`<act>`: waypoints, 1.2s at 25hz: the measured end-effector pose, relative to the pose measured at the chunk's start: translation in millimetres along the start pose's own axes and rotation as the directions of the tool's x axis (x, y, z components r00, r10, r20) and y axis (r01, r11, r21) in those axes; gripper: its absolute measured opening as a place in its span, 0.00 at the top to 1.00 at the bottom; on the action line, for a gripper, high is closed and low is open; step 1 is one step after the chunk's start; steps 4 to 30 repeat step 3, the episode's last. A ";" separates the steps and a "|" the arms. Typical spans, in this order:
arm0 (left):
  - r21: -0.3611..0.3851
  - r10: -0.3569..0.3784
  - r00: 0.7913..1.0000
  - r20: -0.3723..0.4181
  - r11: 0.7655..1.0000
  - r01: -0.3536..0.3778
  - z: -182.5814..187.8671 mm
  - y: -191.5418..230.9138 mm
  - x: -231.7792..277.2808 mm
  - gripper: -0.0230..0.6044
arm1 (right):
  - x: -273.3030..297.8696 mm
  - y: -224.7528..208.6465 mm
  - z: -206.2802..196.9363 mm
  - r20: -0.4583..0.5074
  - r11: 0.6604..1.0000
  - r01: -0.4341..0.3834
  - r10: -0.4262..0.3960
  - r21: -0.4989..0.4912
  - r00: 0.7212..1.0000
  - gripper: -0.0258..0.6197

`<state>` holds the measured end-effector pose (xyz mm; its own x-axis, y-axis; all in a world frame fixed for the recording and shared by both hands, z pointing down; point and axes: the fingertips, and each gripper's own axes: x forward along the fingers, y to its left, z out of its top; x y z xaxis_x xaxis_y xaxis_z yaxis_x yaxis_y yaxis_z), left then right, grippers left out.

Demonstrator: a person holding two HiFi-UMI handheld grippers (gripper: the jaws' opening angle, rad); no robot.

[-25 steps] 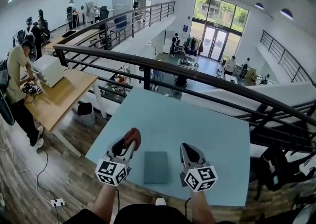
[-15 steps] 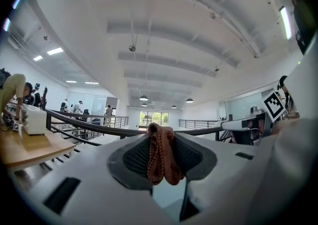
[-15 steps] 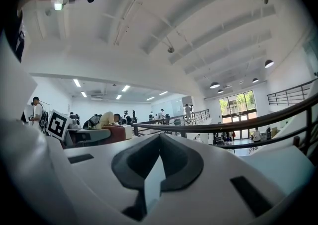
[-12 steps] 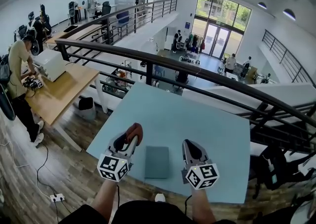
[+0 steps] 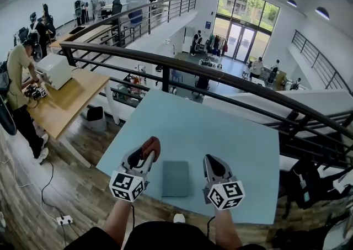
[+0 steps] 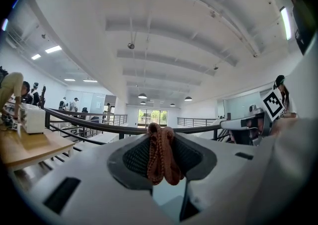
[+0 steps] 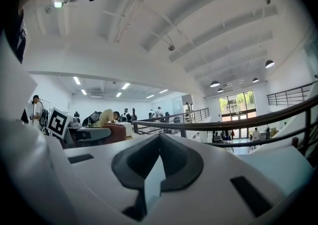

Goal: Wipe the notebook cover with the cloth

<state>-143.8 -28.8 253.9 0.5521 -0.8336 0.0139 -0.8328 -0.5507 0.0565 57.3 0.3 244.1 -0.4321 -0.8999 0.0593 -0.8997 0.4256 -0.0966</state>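
A grey-green notebook (image 5: 175, 178) lies flat near the front edge of the light blue table (image 5: 220, 127). My left gripper (image 5: 149, 147) hovers just left of it, shut on a reddish-brown cloth (image 5: 150, 144). In the left gripper view the cloth (image 6: 160, 155) hangs bunched between the jaws. My right gripper (image 5: 212, 160) sits just right of the notebook, with its jaws closed tip to tip and nothing in them. In the right gripper view the right gripper (image 7: 159, 138) shows only table through the slit below its tips. Neither gripper touches the notebook.
A black railing (image 5: 220, 80) runs behind the table's far edge, with a drop to a lower floor beyond. A wooden workbench (image 5: 60, 108) with a person (image 5: 16, 78) stands at the left. A power strip (image 5: 63, 221) lies on the wooden floor.
The head view has shifted slightly. Both grippers keep their places on either side of the notebook, and the cloth stays clamped in the left one.
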 end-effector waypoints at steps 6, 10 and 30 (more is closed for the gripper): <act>-0.006 -0.005 1.000 -0.003 1.000 0.005 0.6 -2.0 1.3 0.75 | 0.6 -0.7 0.1 -0.007 1.000 0.000 0.000 -0.006 1.000 0.95; -0.006 -0.005 1.000 -0.003 1.000 0.005 0.6 -2.0 1.3 0.75 | 0.6 -0.7 0.1 -0.007 1.000 0.000 0.000 -0.006 1.000 0.95; -0.006 -0.005 1.000 -0.003 1.000 0.005 0.6 -2.0 1.3 0.75 | 0.6 -0.7 0.1 -0.007 1.000 0.000 0.000 -0.006 1.000 0.95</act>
